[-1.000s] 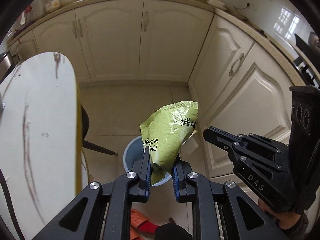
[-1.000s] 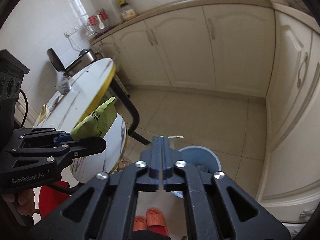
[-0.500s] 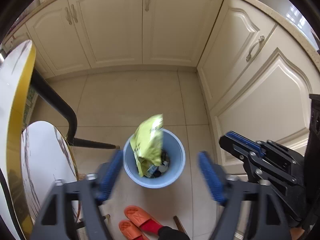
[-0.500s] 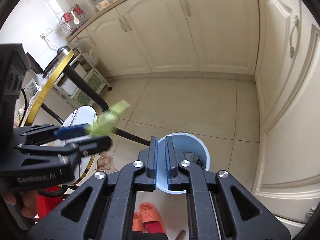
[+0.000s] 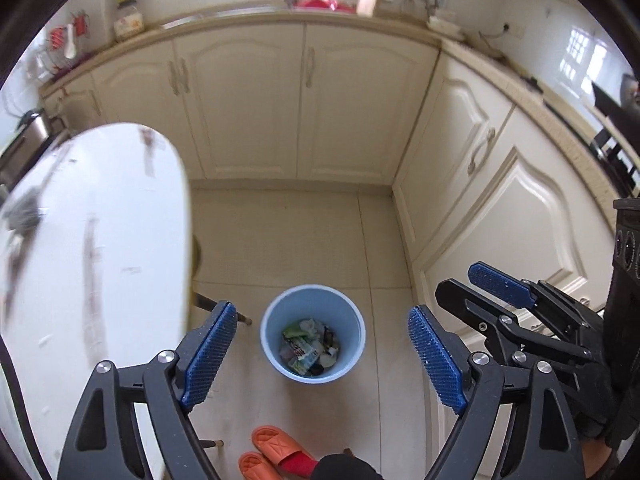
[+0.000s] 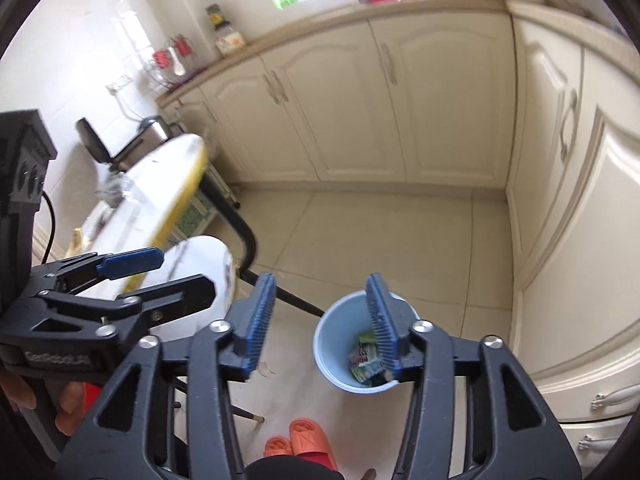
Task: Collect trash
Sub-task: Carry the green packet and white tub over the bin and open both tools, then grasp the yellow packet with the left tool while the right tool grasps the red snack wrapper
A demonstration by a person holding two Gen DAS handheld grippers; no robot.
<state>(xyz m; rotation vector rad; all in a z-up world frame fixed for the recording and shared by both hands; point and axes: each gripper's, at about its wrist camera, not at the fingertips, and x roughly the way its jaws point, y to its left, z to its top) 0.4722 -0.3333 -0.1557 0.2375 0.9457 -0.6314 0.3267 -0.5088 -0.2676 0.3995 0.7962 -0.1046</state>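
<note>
Directly below and ahead of the left claw (image 5: 322, 354) stands a round pale-blue bin (image 5: 313, 334) on the tiled floor (image 5: 296, 236), framed between the claw's two blue pads (image 5: 208, 356). That claw is spread wide with its jaws opening, and nothing lies between them. Down in the bin sits the collected trash (image 5: 310, 346): a loose heap of crumpled wrappers, green, white and pinkish packets among them, covering the bottom while the upper wall stays bare.

From the right claw (image 6: 322, 320) the same bin lies just ahead and slightly to the right, its near rim partly hidden behind the right-hand pad. This claw is partly parted, jaws opening, and grips nothing. Wrappers show in the bin's bottom here too.

Left of both claws is a white marbled worktop (image 5: 100, 240) with a yellow edge. Beneath the claws, near the bin, are orange slippers (image 5: 276, 450) on the floor. Cream cabinets (image 5: 304, 100) stand beyond.
</note>
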